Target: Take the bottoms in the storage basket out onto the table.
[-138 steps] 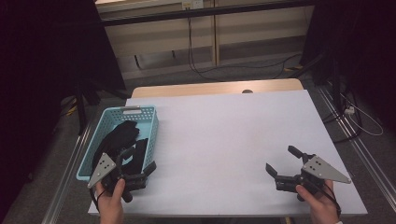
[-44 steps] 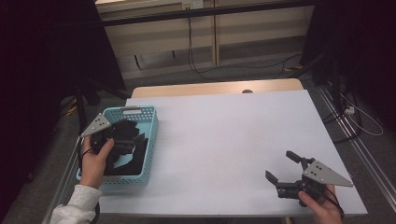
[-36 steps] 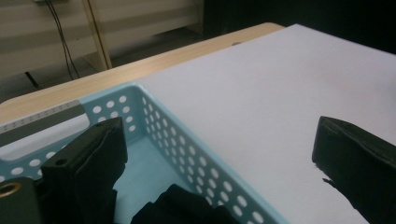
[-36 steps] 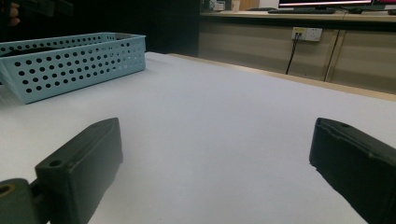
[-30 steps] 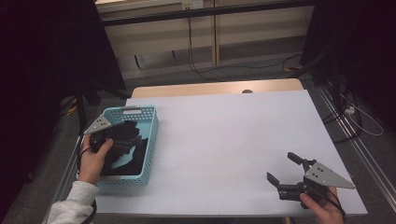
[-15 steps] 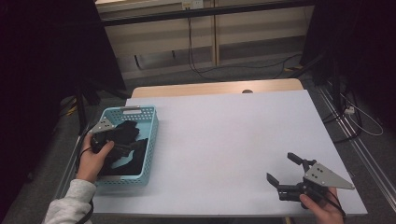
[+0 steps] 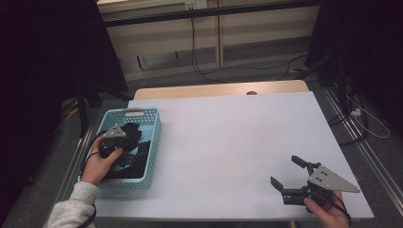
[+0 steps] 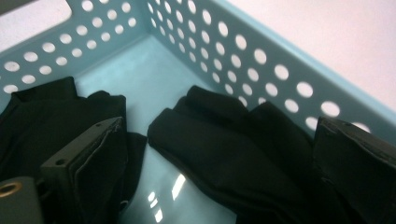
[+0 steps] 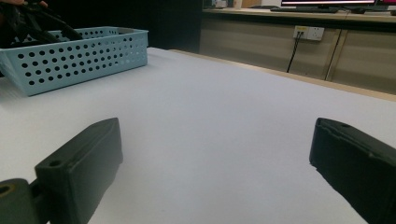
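Looking at the left gripper (image 7: pixel 124 145) from the high view, most of its front part is hard to make out, because black jaws lie over black cloth inside the blue basket (image 7: pixel 152 142); the person's left hand (image 7: pixel 97 164) covers its rear. In the left gripper view (image 8: pixel 219 154) the picture cuts off both jaws at the bottom edge, and the dark garments merge with them, so I cannot tell if the jaw at the left side of that view touches the cloth beside it.

The left gripper stands wide open and holds nothing. Between its jaws lies a folded black cloth (image 8: pixel 233 144), resting on the basket floor and reaching to the jaw at the right side of that view. A second black cloth (image 8: pixel 46 116) lies behind and around the other jaw. The first cloth has its long axis running from near the gripper away toward the perforated wall of the basket ahead, with the folded end pointing to the far corner.

The right gripper (image 7: pixel 291 175) is also wide open and empty, low over the white table (image 7: pixel 237 137), well apart from the basket. In the right gripper view (image 9: pixel 215 172) the basket (image 9: pixel 79 53) stands far ahead and to the left of its jaws.
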### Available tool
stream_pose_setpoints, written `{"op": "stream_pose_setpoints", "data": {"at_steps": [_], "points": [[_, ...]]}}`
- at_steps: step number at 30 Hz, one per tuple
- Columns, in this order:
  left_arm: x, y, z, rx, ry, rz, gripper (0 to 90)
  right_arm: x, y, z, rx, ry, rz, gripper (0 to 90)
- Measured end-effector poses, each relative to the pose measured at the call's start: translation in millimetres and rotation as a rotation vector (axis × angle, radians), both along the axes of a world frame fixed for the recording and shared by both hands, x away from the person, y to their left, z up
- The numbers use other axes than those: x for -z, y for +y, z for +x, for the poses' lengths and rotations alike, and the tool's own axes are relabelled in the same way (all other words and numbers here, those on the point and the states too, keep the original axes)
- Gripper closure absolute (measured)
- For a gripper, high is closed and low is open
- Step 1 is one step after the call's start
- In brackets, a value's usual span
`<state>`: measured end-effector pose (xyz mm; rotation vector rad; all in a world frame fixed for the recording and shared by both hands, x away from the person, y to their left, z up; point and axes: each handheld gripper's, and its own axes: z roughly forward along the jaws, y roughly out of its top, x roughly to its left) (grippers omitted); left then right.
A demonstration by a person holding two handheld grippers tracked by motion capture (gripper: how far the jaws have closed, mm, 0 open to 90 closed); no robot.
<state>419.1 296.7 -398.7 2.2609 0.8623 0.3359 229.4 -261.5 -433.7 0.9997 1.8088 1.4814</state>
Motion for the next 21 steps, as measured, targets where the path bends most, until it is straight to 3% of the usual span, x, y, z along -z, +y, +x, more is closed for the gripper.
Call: {"op": "stream_pose_setpoints", "data": {"at_steps": [1,11,14,17,21], "points": [[1.8,-1.1,-0.4,0.015,0.003,0.029,3.5,0.2,0.1,0.2,-0.004,0.002,-0.002,2.2],[13.1,-2.0,2.2,0.016,0.063,0.068,6.3,-0.1,2.0,-0.4,-0.012,0.003,-0.01,1.9],[18.1,-3.4,4.2,0.025,0.083,0.094,10.2,-0.4,2.0,-0.5,-0.011,0.003,-0.006,1.8],[22.4,-4.3,6.4,0.001,0.105,0.139,10.4,-0.2,2.4,-0.4,-0.016,0.003,-0.008,1.8],[26.7,-4.3,7.8,0.016,0.117,0.148,10.6,-0.4,2.9,-0.5,-0.021,0.001,-0.009,1.8]]}}
